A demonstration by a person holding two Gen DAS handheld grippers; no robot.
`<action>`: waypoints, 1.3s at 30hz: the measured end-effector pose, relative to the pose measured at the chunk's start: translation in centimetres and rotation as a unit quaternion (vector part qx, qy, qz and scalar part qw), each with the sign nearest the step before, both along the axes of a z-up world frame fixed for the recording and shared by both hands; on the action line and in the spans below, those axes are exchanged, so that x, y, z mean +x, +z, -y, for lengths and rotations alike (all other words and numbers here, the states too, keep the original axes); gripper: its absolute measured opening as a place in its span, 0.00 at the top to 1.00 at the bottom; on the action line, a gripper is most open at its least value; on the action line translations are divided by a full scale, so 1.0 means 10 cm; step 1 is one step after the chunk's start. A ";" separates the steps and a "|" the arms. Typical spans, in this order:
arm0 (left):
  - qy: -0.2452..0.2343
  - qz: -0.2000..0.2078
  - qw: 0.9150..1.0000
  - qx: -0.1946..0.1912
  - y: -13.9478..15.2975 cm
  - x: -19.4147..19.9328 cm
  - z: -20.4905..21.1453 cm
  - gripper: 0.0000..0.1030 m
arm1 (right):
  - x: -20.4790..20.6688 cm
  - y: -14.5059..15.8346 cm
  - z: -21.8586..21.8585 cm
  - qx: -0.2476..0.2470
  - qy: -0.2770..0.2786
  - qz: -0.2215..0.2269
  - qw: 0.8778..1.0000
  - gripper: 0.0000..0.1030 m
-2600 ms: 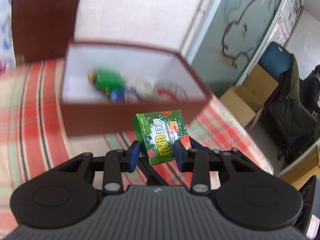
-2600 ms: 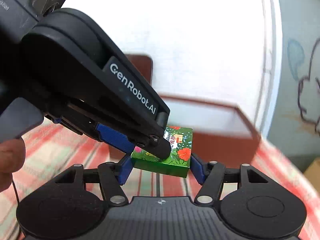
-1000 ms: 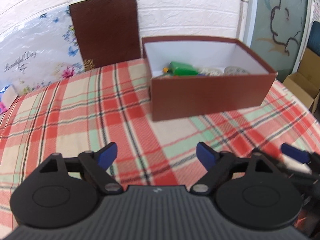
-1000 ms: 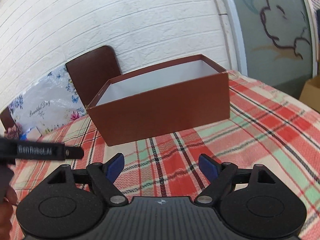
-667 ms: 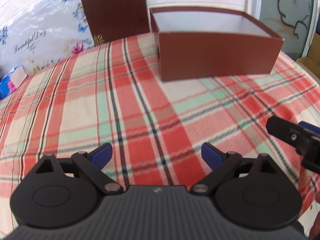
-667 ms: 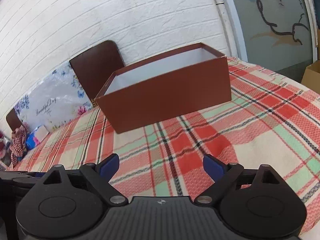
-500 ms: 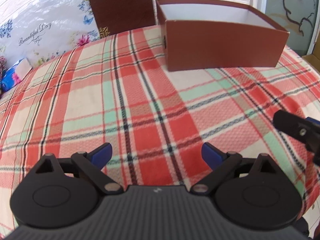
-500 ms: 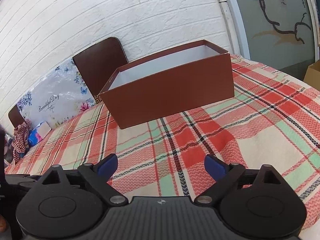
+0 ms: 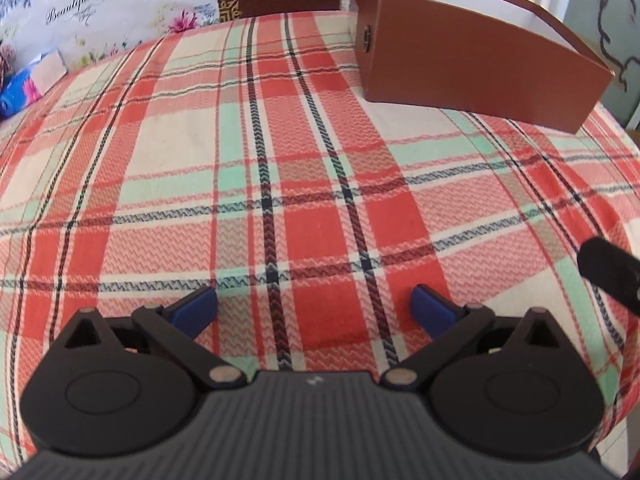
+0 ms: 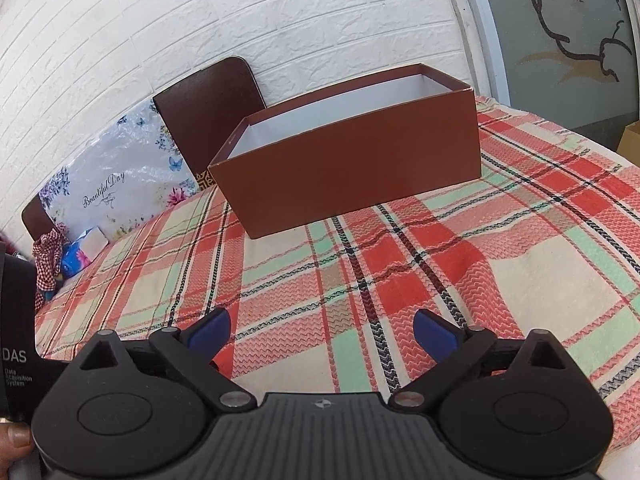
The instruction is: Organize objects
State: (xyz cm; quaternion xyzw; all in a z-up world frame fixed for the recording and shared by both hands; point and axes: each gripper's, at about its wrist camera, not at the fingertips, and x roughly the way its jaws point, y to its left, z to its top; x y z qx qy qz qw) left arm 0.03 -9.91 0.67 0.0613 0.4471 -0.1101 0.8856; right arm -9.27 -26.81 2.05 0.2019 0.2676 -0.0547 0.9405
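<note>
The brown open box stands on the plaid tablecloth at the far right; in the right wrist view the box shows only its white inner wall, and its contents are hidden. My left gripper hangs low over bare cloth, well short of the box. Its jaws are opening, with nothing between them. My right gripper is also back from the box, jaws opening and empty. A black finger of the right gripper shows at the right edge of the left wrist view.
The brown box lid leans on the white brick wall behind the box. A floral plastic bag and a blue tissue pack lie at the table's far left. The table edge falls away at the right, by a cardboard carton.
The green pack that both grippers held is gone from them. Both grippers have drawn back from the box and their jaws have widened. The left one has sunk and tipped toward the cloth.
</note>
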 end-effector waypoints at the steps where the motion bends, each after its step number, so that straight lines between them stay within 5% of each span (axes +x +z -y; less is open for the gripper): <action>1: 0.000 0.000 1.000 0.001 0.00 0.00 0.01 0.00 | 0.00 0.00 0.00 -0.001 0.001 -0.001 1.000 0.04; 12: 0.008 -0.004 1.000 -0.014 -0.02 0.11 -0.02 0.00 | 0.08 0.06 0.02 -0.014 0.022 -0.014 1.000 0.03; 18: -0.011 -0.023 1.000 0.018 0.10 0.27 0.03 0.00 | 0.26 0.12 0.10 -0.003 0.036 -0.041 0.999 0.03; 21: 0.009 0.044 0.998 0.043 0.41 0.24 0.06 0.00 | 0.25 0.31 0.20 -0.017 0.020 -0.023 0.999 0.03; 29: -0.008 0.127 0.992 0.010 1.21 0.07 0.19 0.00 | 0.03 0.72 0.36 0.031 -0.016 0.034 0.999 0.01; 39: -0.025 0.129 0.991 0.017 1.18 -0.14 0.26 0.00 | -0.01 0.58 0.27 0.037 -0.019 0.019 0.999 0.01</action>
